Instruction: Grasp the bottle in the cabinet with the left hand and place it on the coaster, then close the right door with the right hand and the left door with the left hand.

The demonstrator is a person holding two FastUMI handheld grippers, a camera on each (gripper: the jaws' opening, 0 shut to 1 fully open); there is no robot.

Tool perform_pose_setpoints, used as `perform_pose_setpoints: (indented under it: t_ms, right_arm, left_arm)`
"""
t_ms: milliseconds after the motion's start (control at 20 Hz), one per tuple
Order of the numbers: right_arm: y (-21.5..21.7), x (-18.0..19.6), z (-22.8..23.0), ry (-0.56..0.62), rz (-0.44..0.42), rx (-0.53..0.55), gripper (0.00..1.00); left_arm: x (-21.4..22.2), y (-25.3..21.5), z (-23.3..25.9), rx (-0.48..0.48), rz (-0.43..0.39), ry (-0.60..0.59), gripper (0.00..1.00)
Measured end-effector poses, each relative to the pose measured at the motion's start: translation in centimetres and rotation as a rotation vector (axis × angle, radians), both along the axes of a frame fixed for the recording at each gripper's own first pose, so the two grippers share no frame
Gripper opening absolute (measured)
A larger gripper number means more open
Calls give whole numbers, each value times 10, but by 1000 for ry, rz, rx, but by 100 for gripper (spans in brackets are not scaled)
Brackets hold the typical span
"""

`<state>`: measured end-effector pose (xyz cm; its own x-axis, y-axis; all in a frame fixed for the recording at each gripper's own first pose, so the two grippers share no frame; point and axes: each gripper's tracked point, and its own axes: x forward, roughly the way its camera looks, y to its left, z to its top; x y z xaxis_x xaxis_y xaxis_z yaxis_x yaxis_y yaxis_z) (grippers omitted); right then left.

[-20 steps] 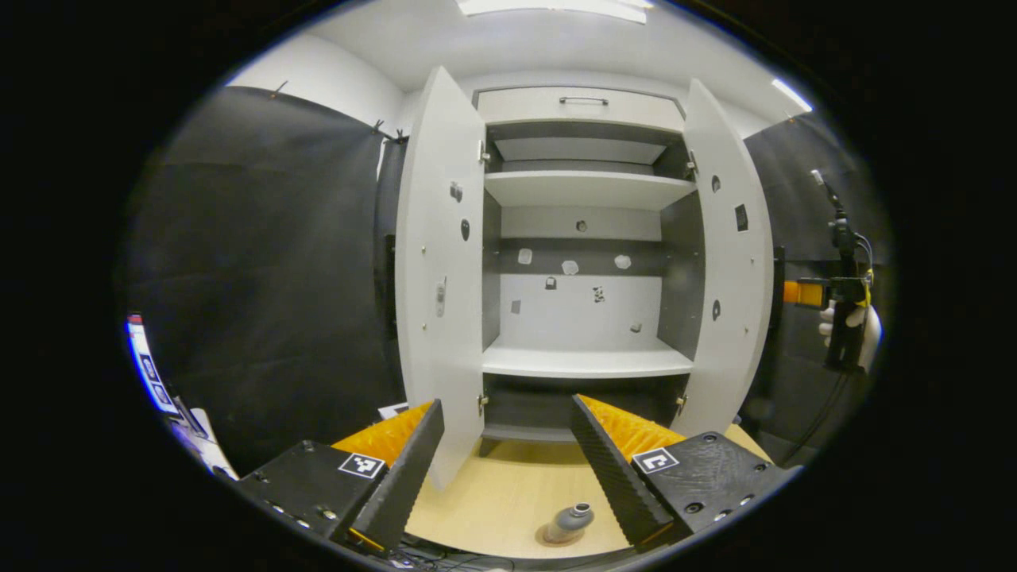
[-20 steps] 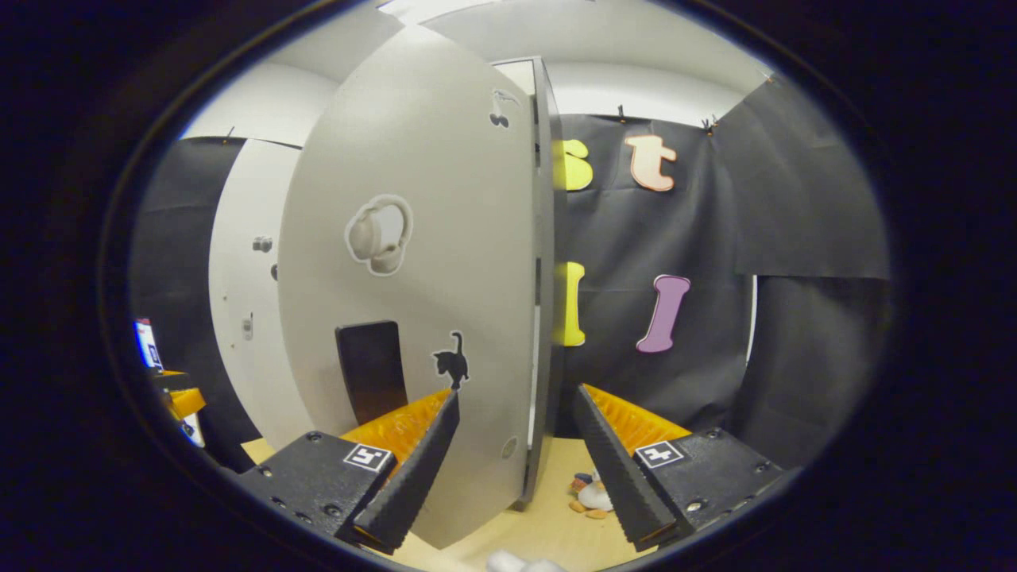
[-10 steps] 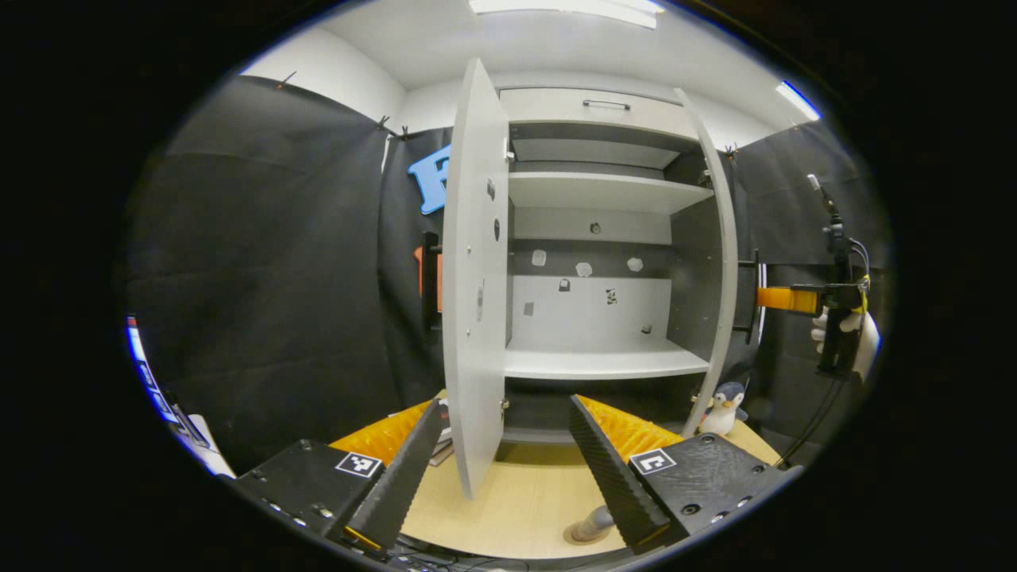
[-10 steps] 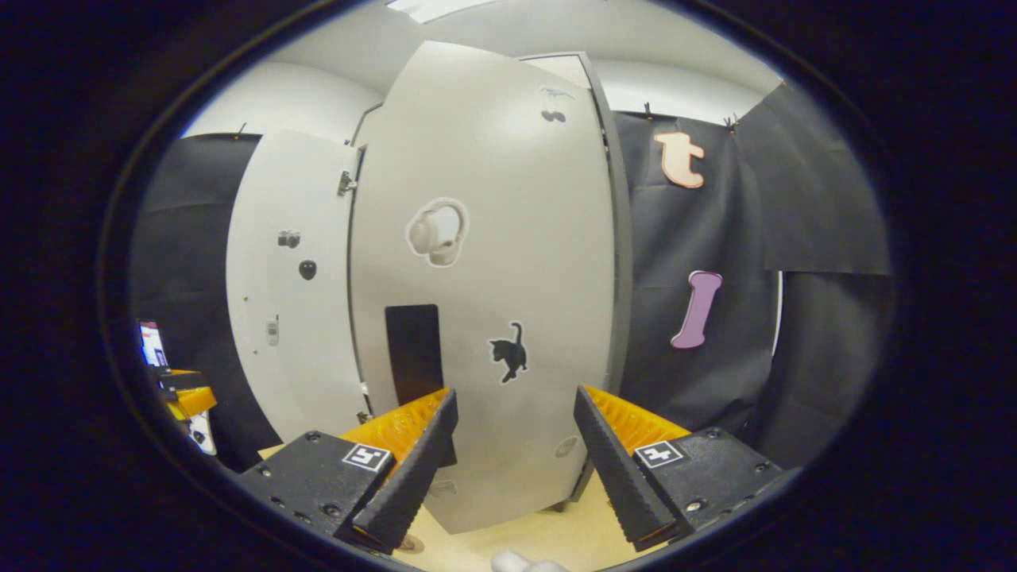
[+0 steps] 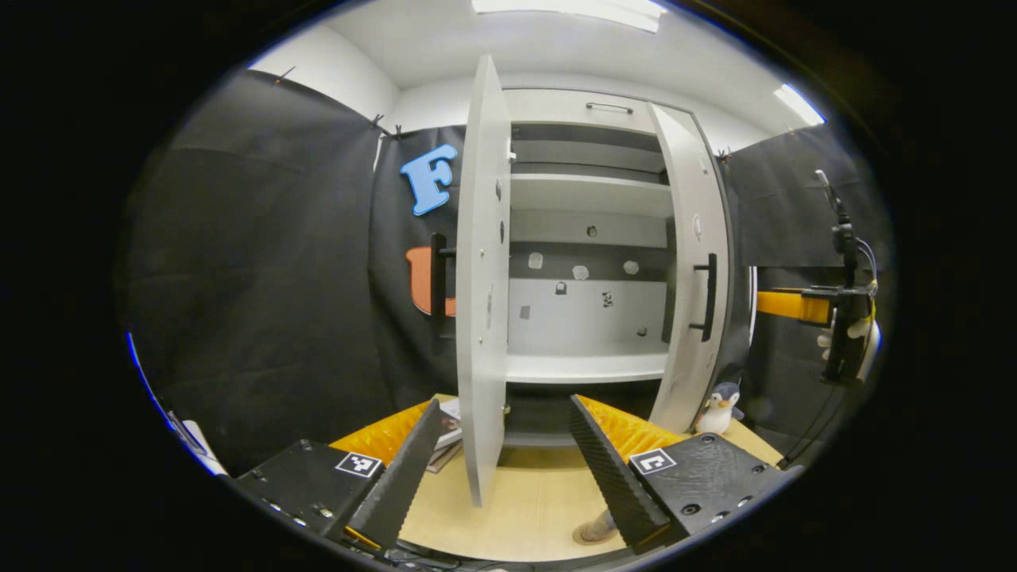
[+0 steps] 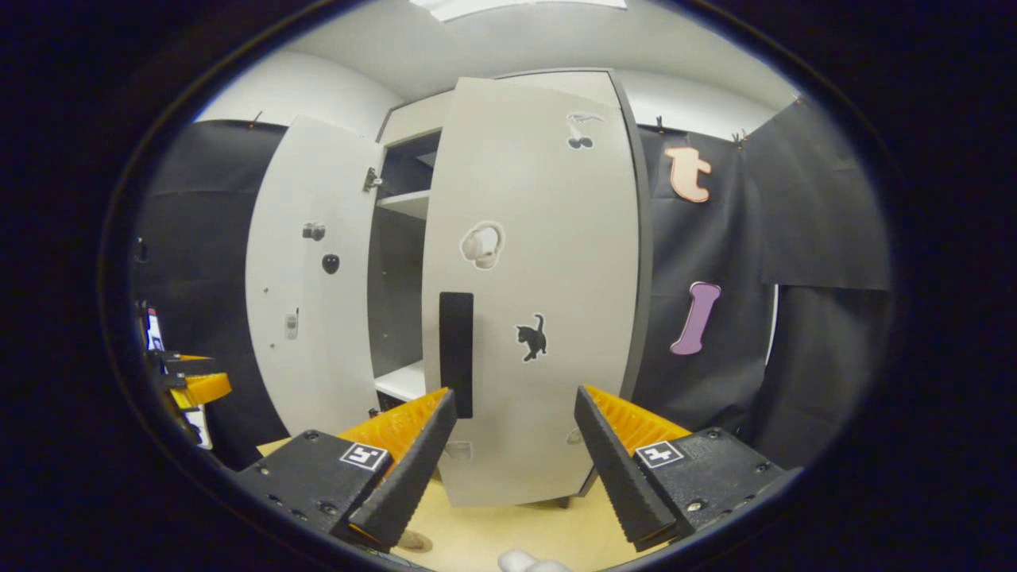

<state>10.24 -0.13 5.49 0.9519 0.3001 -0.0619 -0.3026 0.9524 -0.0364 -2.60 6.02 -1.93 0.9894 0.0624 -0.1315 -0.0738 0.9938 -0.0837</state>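
Right gripper view: the black-and-orange right gripper (image 6: 515,453) was held wide, empty, before the half-closed white right cabinet door (image 6: 548,318); the left gripper (image 5: 500,457) likewise gaped empty.

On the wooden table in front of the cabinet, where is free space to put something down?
The light wood table lies bare between the left door edge and the bottle, in front of the cabinet base. It is crowded at the right, where a penguin toy stands by the right door, and behind the left door, where papers lie.
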Motion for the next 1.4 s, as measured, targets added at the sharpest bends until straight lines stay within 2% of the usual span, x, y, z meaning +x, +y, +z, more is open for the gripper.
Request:
perform_pose_setpoints:
  t_ms: [200, 350, 500, 800, 1150, 1400]
  right_arm:
    - [1, -17, -19, 28, -35, -7, 98]
    - [3, -31, -36, 61, -57, 8, 98]
    - [1, -44, -50, 88, -101, 9, 99]
    - [0, -75, -71, 137, -156, 17, 98]
    - [-7, -93, -78, 171, -201, 14, 99]
    - [-5, -97, -78, 170, -201, 14, 98]
  left_arm:
    - [7, 32, 4, 42, 21, -9, 100]
    - [17, 74, 8, 85, 64, -11, 96]
    - [31, 116, 15, 107, 110, -28, 99]
    - [72, 171, 23, 132, 133, -28, 98]
    - [120, 171, 38, 121, 105, -77, 98]
    - [129, 150, 44, 148, 59, -87, 98]
